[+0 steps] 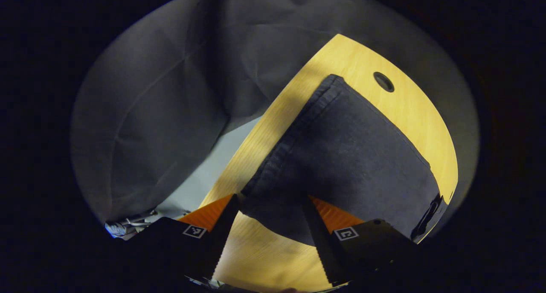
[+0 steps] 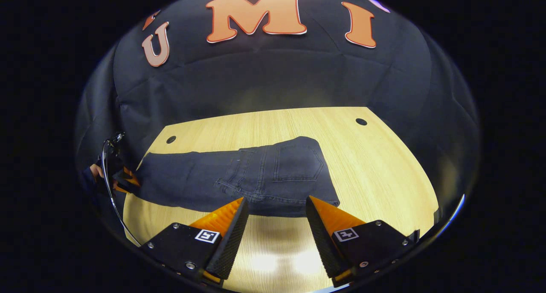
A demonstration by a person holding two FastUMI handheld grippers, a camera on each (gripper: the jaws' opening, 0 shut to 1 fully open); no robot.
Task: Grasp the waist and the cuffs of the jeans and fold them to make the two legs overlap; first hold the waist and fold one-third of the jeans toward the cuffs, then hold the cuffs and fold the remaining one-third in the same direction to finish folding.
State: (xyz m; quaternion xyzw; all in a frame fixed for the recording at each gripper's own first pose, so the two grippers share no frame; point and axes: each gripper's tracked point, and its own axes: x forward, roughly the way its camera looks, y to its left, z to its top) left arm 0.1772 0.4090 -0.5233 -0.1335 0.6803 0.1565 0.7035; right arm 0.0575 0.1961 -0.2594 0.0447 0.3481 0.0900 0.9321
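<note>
- Dark cloth wall behind, pale wooden tabletop (image 2: 384, 165) ahead of both sets of jaws, with small round holes (image 2: 361, 121) near its far corners.
- Jeans (image 2: 204, 178) lying flat on it, apparently with the legs already overlapped, one back pocket (image 2: 298, 161) facing up.
- Right gripper (image 2: 276, 199): jaws wide open and gripping nothing, hovering just short of the seat of the jeans, waist (image 2: 328, 178) ahead and toward the right-hand finger.
- Left gripper (image 1: 269, 199): jaws open as well, straddling a corner of the leg end, cloth between the fingers but not pinched; hemmed cuffs (image 1: 294, 131) running away ahead of the left-hand finger.
- Seen from the right gripper view, left gripper (image 2: 126, 180) and the hand (image 2: 96, 170) holding it far off to the left, at the cuff end.
- Step in hand, by judgement: taking hold of the waist for the first one-third fold toward the cuffs.
- Shift the right jaws toward the waistband edge, then go low, one finger under and one over, and catch both layers before closing.
- Grip near a corner of the waist, not the middle, to keep the edge straight when lifted.
- Close the left jaws on the cuffs, or press there, to stop the legs sliding apart.
- Lift only enough to clear the cloth, carry the waist along the legs, and lay it down square with the side seams.
- Likely fault: pinching the top layer alone and dragging the legs out of line.
</note>
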